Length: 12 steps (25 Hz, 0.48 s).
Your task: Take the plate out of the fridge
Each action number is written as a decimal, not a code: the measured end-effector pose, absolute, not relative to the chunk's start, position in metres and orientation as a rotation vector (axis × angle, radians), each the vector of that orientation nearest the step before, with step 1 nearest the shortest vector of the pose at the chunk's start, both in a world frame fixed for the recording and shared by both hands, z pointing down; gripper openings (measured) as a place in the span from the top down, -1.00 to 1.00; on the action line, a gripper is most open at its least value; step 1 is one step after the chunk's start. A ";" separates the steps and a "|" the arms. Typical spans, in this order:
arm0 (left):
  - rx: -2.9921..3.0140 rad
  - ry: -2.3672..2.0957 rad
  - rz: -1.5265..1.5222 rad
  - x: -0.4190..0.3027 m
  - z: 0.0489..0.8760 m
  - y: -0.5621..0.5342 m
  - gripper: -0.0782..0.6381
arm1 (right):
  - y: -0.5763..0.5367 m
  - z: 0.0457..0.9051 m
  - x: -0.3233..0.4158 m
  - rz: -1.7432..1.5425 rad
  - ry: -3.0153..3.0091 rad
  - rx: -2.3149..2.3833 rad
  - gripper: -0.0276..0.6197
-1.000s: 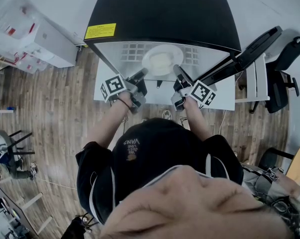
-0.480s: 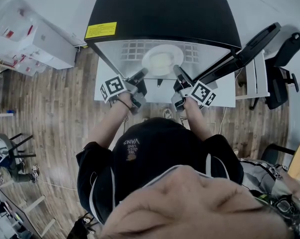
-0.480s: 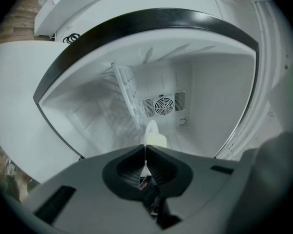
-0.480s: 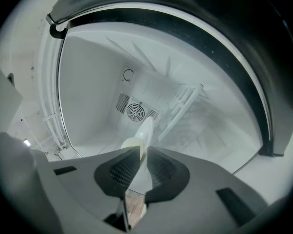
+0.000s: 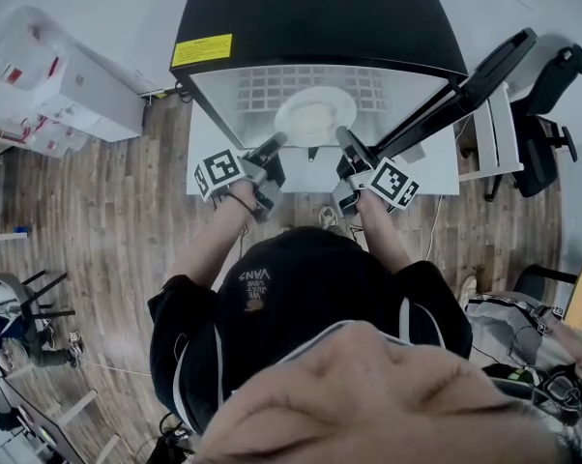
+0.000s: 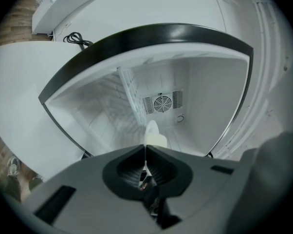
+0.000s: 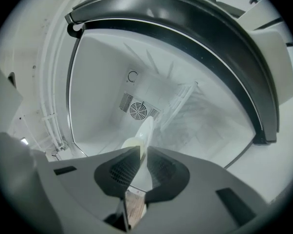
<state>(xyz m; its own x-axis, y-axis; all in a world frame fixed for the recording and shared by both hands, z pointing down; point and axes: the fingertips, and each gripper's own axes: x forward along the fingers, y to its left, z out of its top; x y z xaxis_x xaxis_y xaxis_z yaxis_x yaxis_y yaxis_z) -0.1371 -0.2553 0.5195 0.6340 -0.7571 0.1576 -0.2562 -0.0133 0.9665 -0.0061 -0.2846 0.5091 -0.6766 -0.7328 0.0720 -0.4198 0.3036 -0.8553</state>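
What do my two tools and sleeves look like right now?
The left tool and right tool are dark grey with black ribbed pads. Each carries a white cube of black square markers. The sleeves are short and black with white piping.

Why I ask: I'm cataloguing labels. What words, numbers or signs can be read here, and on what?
"VANS": upside down on the person's black cap; the smaller lines beneath it are too blurred to read.
Yellow label on the fridge top: print too small to read.
White boxes with red marks: nothing legible.
Both gripper views: no text.
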 end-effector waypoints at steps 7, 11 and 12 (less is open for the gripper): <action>1.588 -0.826 -0.468 -0.139 0.523 -0.239 0.71 | -0.263 0.512 -0.007 -1.302 2.218 -1.085 0.75; 1.589 -0.805 -0.455 -0.141 0.524 -0.228 0.71 | -0.249 0.512 -0.008 -1.299 2.205 -1.108 0.75; 1.591 -0.801 -0.452 -0.141 0.525 -0.226 0.71 | -0.246 0.513 -0.009 -1.296 2.202 -1.113 0.75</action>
<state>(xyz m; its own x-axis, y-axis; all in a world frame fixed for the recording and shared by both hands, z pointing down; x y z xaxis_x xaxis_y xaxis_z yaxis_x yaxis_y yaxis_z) -0.1412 -0.2257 0.5247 0.6837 -0.7139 0.1514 -0.2392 -0.0233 0.9707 -0.0086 -0.2461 0.5126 -0.6289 -0.7727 0.0855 -0.4497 0.2718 -0.8508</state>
